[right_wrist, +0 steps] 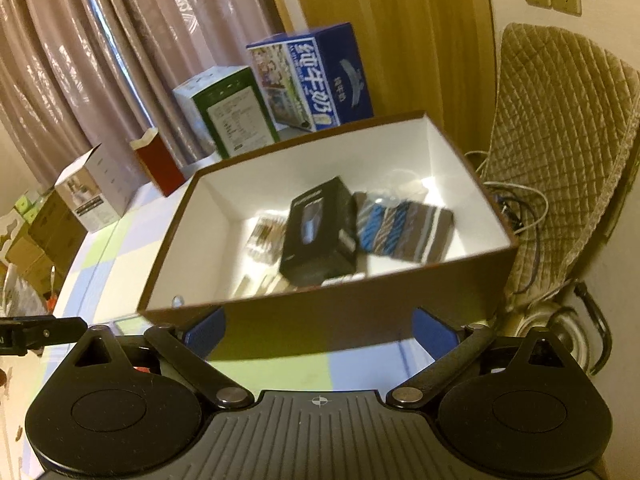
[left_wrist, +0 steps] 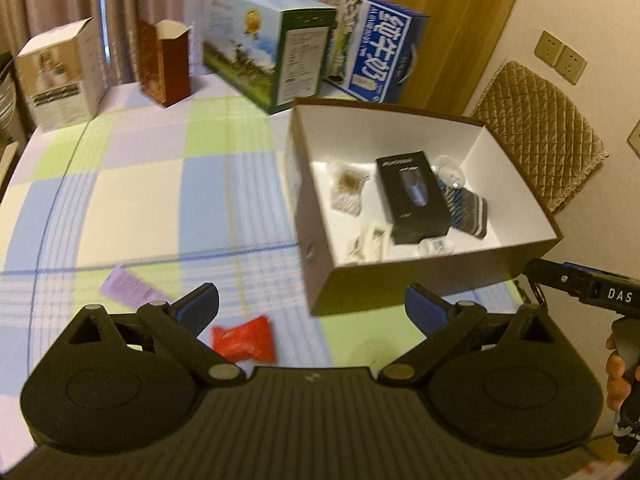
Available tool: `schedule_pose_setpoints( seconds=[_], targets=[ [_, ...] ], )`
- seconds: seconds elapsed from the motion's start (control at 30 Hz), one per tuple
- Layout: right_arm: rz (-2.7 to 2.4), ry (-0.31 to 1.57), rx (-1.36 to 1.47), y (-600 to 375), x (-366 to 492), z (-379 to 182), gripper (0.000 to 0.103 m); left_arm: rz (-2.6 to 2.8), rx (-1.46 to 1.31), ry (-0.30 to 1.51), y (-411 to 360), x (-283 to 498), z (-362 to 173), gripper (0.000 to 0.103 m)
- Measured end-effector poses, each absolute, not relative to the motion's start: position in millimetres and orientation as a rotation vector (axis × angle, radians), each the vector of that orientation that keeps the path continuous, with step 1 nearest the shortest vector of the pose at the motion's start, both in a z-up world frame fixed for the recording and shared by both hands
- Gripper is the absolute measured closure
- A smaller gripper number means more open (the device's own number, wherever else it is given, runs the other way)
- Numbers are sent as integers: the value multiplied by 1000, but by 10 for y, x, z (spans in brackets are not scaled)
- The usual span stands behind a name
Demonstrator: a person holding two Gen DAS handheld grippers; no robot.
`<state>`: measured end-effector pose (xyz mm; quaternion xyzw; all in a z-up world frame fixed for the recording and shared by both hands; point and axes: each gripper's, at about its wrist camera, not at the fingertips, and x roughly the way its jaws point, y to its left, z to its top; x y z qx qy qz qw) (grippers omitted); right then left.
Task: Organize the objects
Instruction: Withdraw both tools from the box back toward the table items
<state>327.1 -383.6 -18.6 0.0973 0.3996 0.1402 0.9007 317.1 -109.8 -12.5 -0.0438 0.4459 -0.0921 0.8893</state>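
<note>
Left tongs nearest the loose packets; both tongs released.

The flat lilac paper packet lies ahead-left of the left gripper, long axis diagonal; the crumpled red wrapper sits just inside its left finger. The brown open cardboard box stands right, facing the empty right gripper.

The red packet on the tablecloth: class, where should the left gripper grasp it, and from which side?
Grip the red packet across its narrower middle, coming down from above. It lies flat on the tablecloth beside the open left gripper, away from the brown box.
</note>
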Motion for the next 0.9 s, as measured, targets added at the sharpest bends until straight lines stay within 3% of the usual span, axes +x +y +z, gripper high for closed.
schedule_pose_setpoints(
  seconds=[0.9],
  targets=[
    [517, 978, 106, -2459, 2613, -629, 6, 66, -153, 1038, 237, 2138, -598, 5]
  ],
)
